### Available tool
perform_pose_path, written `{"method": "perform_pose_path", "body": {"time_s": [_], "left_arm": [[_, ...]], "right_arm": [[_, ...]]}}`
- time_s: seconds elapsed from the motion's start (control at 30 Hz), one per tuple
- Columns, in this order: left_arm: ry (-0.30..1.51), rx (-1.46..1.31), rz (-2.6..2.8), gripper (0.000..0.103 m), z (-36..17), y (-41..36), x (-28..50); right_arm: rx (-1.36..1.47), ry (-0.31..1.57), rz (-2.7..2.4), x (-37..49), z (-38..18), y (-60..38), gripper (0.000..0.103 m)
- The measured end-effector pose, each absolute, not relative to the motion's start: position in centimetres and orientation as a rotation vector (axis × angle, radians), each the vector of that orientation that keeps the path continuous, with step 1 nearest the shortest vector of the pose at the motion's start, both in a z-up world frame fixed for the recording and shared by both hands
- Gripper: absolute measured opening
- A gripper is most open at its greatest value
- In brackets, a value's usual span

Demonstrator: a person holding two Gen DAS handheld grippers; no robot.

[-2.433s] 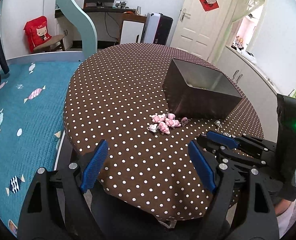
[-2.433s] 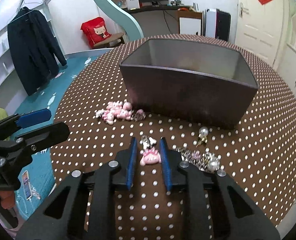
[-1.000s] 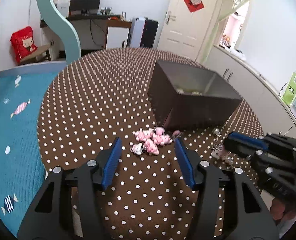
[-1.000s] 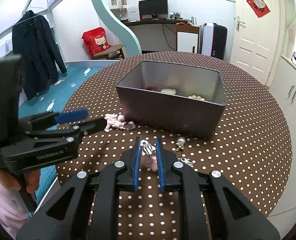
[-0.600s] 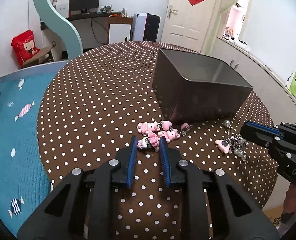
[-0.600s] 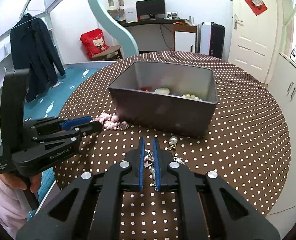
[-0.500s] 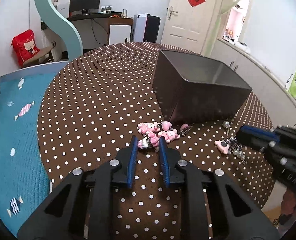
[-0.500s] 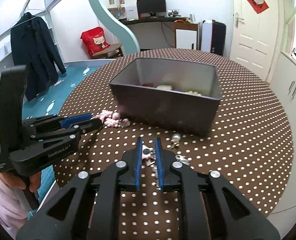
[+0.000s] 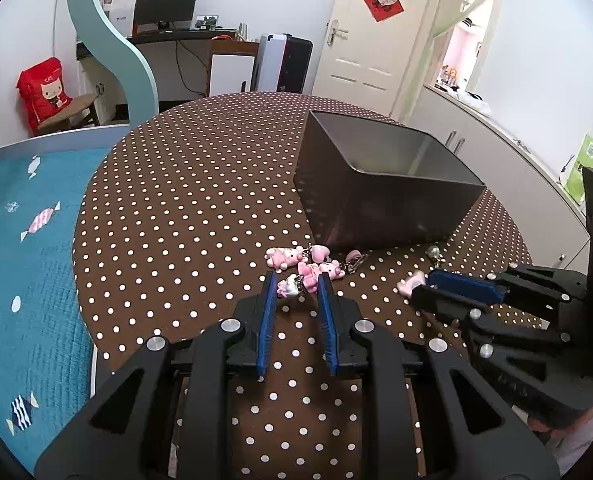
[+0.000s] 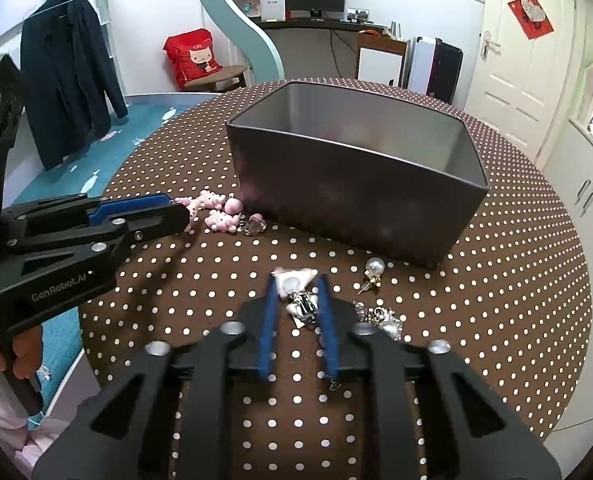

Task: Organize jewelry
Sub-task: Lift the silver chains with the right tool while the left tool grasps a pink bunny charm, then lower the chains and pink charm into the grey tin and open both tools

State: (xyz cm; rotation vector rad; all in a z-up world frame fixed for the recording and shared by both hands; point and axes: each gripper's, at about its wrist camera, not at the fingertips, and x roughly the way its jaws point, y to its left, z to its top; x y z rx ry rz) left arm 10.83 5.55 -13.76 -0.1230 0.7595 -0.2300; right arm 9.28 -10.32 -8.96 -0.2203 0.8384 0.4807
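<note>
Both tongs tilt steeply down over the dotted tabletop (image 9: 184, 208). The left tongs (image 9: 296, 284) pinch a pink-and-white charm (image 9: 292, 285) at the near edge of the charm cluster (image 9: 304, 260), left of the grey box (image 10: 360, 184). The right tongs (image 10: 296, 284), closing, grip a silver trinket bunch (image 10: 302, 304) near the box's front wall.

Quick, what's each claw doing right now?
Left claw: shut on the pink charm cluster.
Right claw: closing on the pink and silver trinket.
</note>
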Motion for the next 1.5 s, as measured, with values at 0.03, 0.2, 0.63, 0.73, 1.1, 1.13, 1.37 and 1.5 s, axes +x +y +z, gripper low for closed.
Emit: {"method": "perform_pose_path", "body": {"time_s": [0.03, 0.2, 0.63, 0.73, 1.1, 1.13, 1.37, 1.5], "left_arm": [[0.758, -0.126, -0.231, 0.020, -13.7, 5.6, 10.8], [0.744, -0.140, -0.230, 0.021, -13.3, 6.0, 10.5], [0.682, -0.170, -0.230, 0.021, -11.3, 7.2, 8.9], [0.670, -0.171, -0.233, 0.020, -10.8, 7.0, 8.6], [0.628, -0.162, -0.271, 0.020, -7.7, 5.6, 8.7], [0.622, -0.161, -0.275, 0.020, -7.4, 5.5, 8.9], [0.621, -0.129, -0.310, 0.021, -5.8, 3.5, 11.0], [0.627, -0.113, -0.323, 0.021, -5.3, 2.2, 12.9]], "right_arm": [[-0.212, 0.845, 0.484, 9.3, -8.9, -10.5, 0.013], [-0.224, 0.848, 0.489, 9.1, -8.7, -10.2, 0.010], [-0.192, 0.799, 0.445, 9.1, -6.5, -11.8, 0.010], [-0.189, 0.778, 0.438, 9.1, -5.5, -12.3, 0.010], [-0.194, 0.733, 0.422, 9.3, -3.1, -12.4, 0.010], [-0.191, 0.729, 0.422, 9.4, -2.8, -12.5, 0.010], [-0.172, 0.715, 0.402, 11.1, -1.5, -13.3, 0.010], [-0.161, 0.718, 0.396, 12.5, -1.1, -13.7, 0.010]]}}
